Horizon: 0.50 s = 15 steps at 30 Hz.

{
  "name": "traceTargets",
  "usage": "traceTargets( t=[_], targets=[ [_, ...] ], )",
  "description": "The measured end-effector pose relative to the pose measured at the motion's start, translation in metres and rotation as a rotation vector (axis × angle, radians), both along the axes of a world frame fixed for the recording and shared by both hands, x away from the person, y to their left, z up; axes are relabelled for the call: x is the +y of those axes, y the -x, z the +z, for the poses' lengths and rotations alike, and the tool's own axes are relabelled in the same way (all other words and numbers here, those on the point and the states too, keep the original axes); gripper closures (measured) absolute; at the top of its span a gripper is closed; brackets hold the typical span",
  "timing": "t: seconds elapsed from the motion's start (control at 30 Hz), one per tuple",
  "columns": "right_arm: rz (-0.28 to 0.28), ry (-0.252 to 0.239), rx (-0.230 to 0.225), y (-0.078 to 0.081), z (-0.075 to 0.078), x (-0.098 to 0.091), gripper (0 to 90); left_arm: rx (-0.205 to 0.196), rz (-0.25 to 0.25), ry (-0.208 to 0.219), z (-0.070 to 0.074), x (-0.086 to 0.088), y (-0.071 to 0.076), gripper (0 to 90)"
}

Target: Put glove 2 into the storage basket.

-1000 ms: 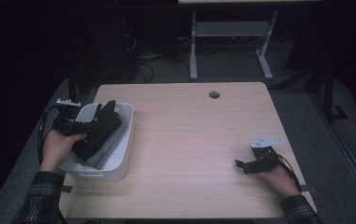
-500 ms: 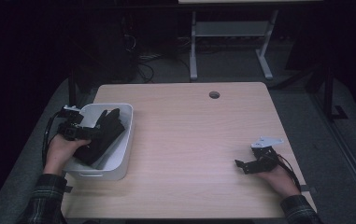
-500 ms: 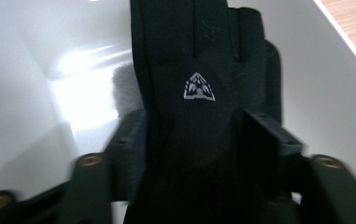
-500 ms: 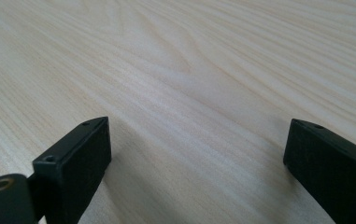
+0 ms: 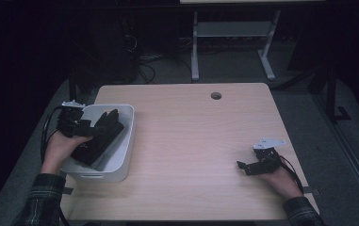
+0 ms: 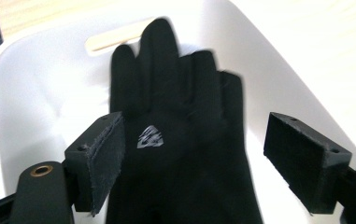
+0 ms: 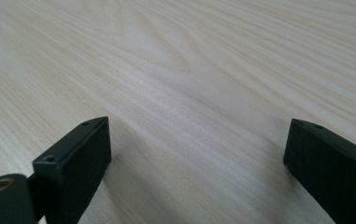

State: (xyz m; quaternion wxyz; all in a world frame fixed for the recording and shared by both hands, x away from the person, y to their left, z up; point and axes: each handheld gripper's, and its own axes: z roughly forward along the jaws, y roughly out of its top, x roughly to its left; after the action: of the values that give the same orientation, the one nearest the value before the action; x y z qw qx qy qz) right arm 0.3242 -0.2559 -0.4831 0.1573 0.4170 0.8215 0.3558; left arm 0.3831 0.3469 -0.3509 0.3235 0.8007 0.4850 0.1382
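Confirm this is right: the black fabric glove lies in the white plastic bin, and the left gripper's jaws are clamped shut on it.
Wrong about the jaws. The left gripper view shows the left gripper open, its pads clear of the black fabric glove, which does lie in the white plastic bin.

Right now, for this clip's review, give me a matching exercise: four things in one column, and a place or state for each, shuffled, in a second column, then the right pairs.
Things:
1. black glove
2. white bin
3. left gripper
4. right gripper

Places or states:
A. jaws open over bare wood at the table's right side
B. stands at the table's left edge
C. lies inside the bin, fingers spread
D. jaws have just been opening, now wide on either side of the glove, pads off it

Pairs: 1-C, 2-B, 3-D, 4-A
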Motion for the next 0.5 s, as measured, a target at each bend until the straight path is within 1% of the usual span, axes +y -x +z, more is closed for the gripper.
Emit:
traceTargets(
  t=[0.07,0.13,0.23,0.37,0.5],
  targets=[
    [0.004,0.001,-0.005,0.0,0.0,0.0,7.4,-0.008,-0.012,0.01,0.002,-0.005,0.001,19.3],
    [0.0,0.0,0.0,0.0,0.0,0.0,7.4,-0.015,-0.03,0.016,0.004,-0.012,0.002,19.2],
    [0.0,0.0,0.0,0.0,0.0,0.0,7.4,-0.024,-0.058,0.037,0.006,-0.024,0.002,18.7],
    [0.002,0.0,-0.002,0.0,0.0,0.0,7.4,-0.035,-0.083,0.047,0.006,-0.039,0.001,18.5],
    [0.0,0.0,0.001,0.0,0.0,0.0,7.4,-0.041,-0.115,0.047,0.006,-0.053,0.0,18.5]
  ],
)
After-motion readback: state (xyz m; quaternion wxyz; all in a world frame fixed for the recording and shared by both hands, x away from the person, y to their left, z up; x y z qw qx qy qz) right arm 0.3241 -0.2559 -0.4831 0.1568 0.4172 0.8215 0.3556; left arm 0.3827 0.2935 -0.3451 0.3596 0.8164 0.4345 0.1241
